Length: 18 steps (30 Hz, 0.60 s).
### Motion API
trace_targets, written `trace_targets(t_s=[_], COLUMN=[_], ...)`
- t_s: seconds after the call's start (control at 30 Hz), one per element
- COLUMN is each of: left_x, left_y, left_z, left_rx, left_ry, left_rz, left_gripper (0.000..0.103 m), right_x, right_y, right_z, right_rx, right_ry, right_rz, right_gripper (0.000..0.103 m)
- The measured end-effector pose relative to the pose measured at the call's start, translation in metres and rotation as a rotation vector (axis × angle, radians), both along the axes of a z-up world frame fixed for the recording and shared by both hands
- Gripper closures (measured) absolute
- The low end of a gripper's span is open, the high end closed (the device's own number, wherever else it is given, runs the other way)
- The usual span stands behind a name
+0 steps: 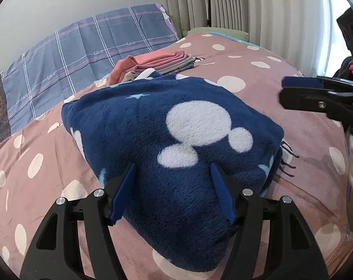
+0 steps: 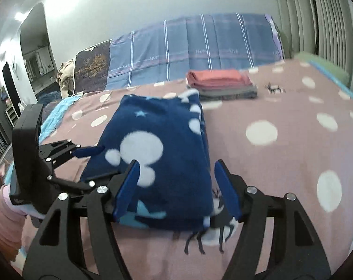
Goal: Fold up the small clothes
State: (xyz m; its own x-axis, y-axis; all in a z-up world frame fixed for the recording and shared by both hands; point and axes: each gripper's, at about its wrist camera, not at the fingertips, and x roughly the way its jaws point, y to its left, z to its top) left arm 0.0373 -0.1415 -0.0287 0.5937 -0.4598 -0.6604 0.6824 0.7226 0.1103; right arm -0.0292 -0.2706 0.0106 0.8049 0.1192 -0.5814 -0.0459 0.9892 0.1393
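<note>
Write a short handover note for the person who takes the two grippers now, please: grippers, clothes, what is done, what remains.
Left gripper: open, over the near corner of the navy fleece, not clamping it.
Right gripper: open, at the fleece's other near end.
Fleece lies folded on the dotted bedspread.
Done: a stack of folded clothes lies farther back on the bed.
Left: probably move the fleece to the stack.

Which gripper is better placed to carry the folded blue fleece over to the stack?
Probably left: the left gripper straddles the blue fleece with open jaws, while the right gripper hangs beside its edge.
</note>
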Motion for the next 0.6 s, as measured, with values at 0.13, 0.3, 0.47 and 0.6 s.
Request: trace_targets(t_s=[0.13, 0.3, 0.47, 0.6], left_x=[0.0, 0.0, -0.002, 0.001], left_y=[0.003, 0.004, 0.008, 0.025], left_z=[-0.001, -0.003, -0.002, 0.02], left_rx=[-0.024, -0.044, -0.071, -0.163], left_ry=[0.002, 0.001, 0.001, 0.074], left_rz=[0.008, 0.009, 0.017, -0.006], left_gripper=[0.036, 0.036, 0.036, 0.036], right_x=[0.012, 0.026, 0.055, 0.061], right_y=[0.01, 0.021, 0.024, 0.019], right_z=[-0.003, -0.004, -0.033, -0.057], right_rx=[0.0, -0.011, -0.005, 0.02], right_ry=[0.016, 0.009, 0.099, 0.124], right_rz=[0.028, 0.044, 0.052, 0.051], right_gripper=[0.037, 0.04, 0.047, 0.046])
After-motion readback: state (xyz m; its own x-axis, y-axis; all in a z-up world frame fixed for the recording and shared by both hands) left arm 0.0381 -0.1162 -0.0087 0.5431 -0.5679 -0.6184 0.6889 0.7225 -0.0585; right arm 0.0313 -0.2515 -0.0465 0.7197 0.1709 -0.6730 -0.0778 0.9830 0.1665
